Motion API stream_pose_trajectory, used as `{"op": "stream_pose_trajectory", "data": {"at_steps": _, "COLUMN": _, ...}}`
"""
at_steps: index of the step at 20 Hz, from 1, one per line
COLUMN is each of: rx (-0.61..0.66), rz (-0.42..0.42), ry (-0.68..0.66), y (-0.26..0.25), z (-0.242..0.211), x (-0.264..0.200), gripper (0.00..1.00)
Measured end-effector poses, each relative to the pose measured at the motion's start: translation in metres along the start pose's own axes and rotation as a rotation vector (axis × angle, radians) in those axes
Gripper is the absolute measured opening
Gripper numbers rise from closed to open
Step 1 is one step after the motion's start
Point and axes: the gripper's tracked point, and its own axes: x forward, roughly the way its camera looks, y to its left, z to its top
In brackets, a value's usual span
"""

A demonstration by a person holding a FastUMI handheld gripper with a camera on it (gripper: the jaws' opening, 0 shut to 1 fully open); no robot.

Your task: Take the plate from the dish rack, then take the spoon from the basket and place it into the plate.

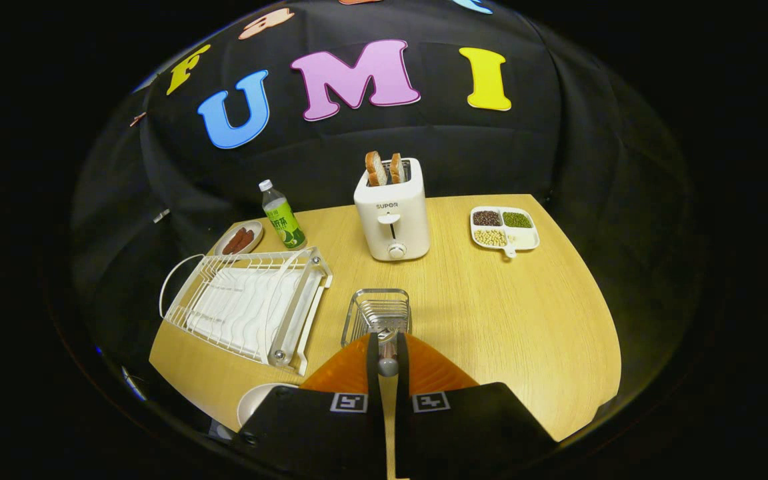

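Observation:
An orange ribbed plate (341, 377) lies flat on the wooden table (524, 320), right under my fingers. My gripper (387, 341) is shut on a spoon (387, 357), whose thin handle with a rounded grey end stands between the two fingertips, above the plate. Just beyond the fingertips stands the small wire basket (377, 310); the spoon's far end sits at the basket's near rim, and I cannot tell whether it touches it. The white dish rack (251, 303) stands to the left of the basket with no plate in its slots.
A white toaster (392, 213) with two bread slices stands beyond the basket. Behind the rack are a green bottle (283, 217) and a small dish of sausages (239, 240). A divided tray of beans (504, 228) sits far right. A white round dish (257, 400) lies left of my gripper.

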Motion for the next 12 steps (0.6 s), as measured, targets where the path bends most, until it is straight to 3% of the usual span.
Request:
{"op": "stream_pose_trajectory", "data": {"at_steps": 7, "rx": 0.006, "rz": 0.064, "ry": -0.091, "y": 0.027, "z": 0.036, "x": -0.079, "gripper": 0.09}}
{"op": "stream_pose_trajectory", "data": {"at_steps": 12, "rx": 0.023, "rz": 0.163, "ry": -0.066, "y": 0.071, "z": 0.004, "x": -0.132, "gripper": 0.1}}
